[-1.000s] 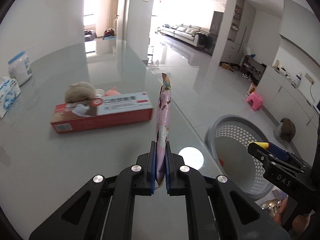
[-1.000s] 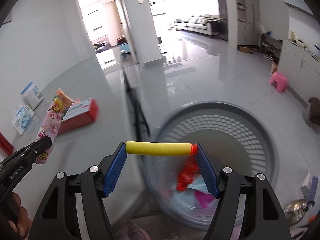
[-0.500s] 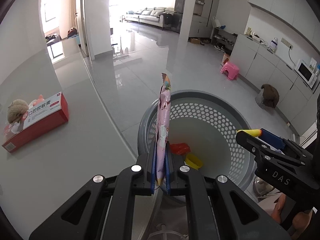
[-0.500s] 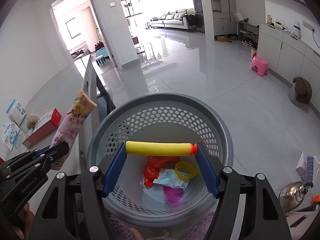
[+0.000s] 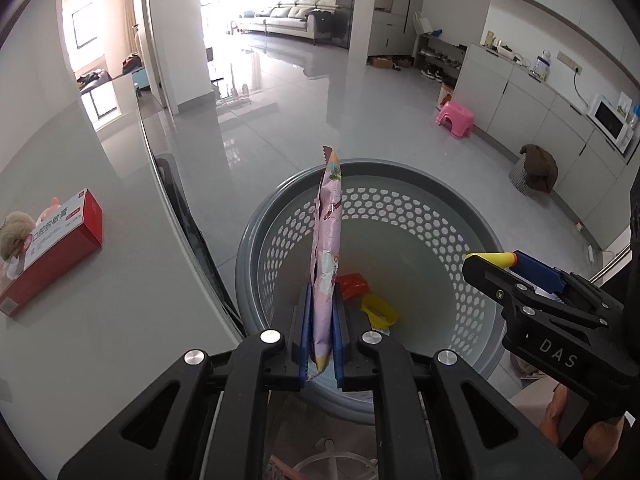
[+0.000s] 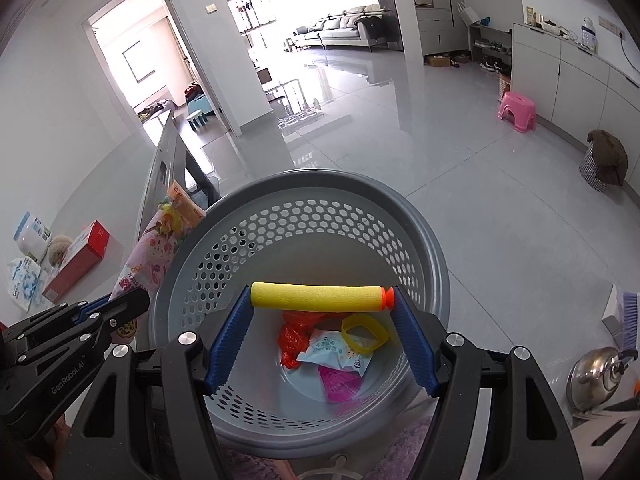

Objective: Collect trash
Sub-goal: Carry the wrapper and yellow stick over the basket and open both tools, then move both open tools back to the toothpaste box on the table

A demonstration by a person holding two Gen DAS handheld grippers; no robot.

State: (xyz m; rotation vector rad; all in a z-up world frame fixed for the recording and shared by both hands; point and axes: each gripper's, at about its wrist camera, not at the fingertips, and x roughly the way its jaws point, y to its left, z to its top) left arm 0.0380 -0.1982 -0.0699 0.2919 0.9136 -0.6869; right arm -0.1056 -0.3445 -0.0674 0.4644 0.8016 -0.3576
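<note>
My left gripper is shut on a pink snack wrapper, held upright over the near rim of the grey perforated basket. The wrapper also shows in the right wrist view. My right gripper is shut on a yellow foam dart with an orange tip, held crosswise above the basket. Inside the basket lie a red wrapper, a yellow ring, a white packet and a pink wrapper.
The glass table lies to the left with a red box and a plush toy on it. A pink stool and a covered bin stand on the floor. A steel kettle sits at right.
Both grippers have moved from beside the table to over the basket. The wrapper and the dart remain held. The basket now fills the middle of both views.
</note>
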